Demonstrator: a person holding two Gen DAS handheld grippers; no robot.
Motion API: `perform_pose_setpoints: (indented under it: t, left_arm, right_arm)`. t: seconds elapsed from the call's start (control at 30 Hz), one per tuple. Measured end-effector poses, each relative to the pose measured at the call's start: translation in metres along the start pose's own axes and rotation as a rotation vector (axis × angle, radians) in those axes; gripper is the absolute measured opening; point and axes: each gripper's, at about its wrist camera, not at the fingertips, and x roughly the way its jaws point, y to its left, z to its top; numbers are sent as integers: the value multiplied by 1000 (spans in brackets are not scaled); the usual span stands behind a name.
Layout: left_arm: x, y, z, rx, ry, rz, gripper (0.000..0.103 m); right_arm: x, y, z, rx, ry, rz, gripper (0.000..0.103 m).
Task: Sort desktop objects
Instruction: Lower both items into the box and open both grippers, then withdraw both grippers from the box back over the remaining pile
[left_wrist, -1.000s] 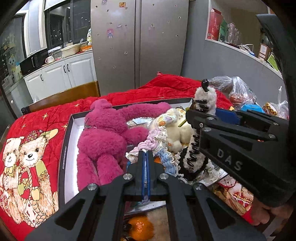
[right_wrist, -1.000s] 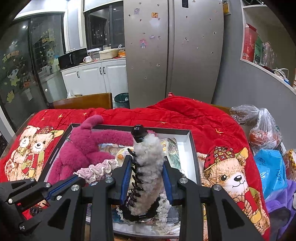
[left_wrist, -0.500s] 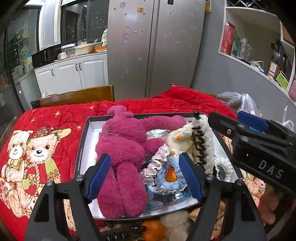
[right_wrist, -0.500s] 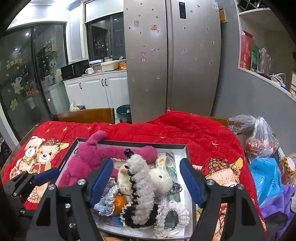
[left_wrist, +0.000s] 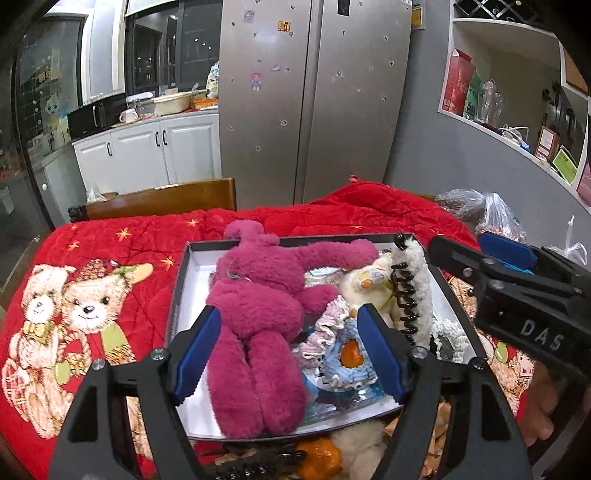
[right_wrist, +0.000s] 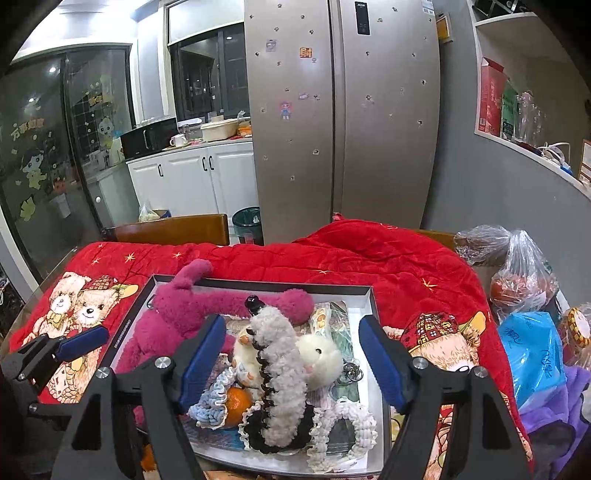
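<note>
Red quilt (right_wrist: 388, 258) under shallow box (right_wrist: 373, 306). Magenta plush (left_wrist: 258, 317) fills box's left half, w/ left gripper (left_wrist: 284, 350) wide open, empty, above its legs. Fluffy grey hair claw (right_wrist: 280, 373) upright centre-right, btwn right gripper (right_wrist: 291, 362) pads, untouched; gripper spread wide, holding nothing.

A home kitchen; a tall steel double-door fridge (right_wrist: 343, 122) with magnets stands at the far wall; white cabinets (right_wrist: 192, 177) to its left carry a microwave (right_wrist: 149, 137); a wall shelf (right_wrist: 524, 147) at right holds boxes.
</note>
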Motion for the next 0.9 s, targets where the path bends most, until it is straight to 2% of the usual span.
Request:
perform_pose_setpoints:
  t: [0.27,0.5,0.7,0.9]
  left_arm:
    - [-30,0,9,20,-52,-2,77]
    - [-76,-3,15,47,-98,-28,77]
    - [-135,18,0,20,-147,10,77]
    - [-189,30,-33,43,-204,100,87]
  right_arm:
    - [-19,-10,8,34,-37,25,76]
    - [-48,-4,12,21,-73,51,76]
    - [-97,-6,14,37,-133,74,77]
    - [-155,-8,1,27,-207,55,81]
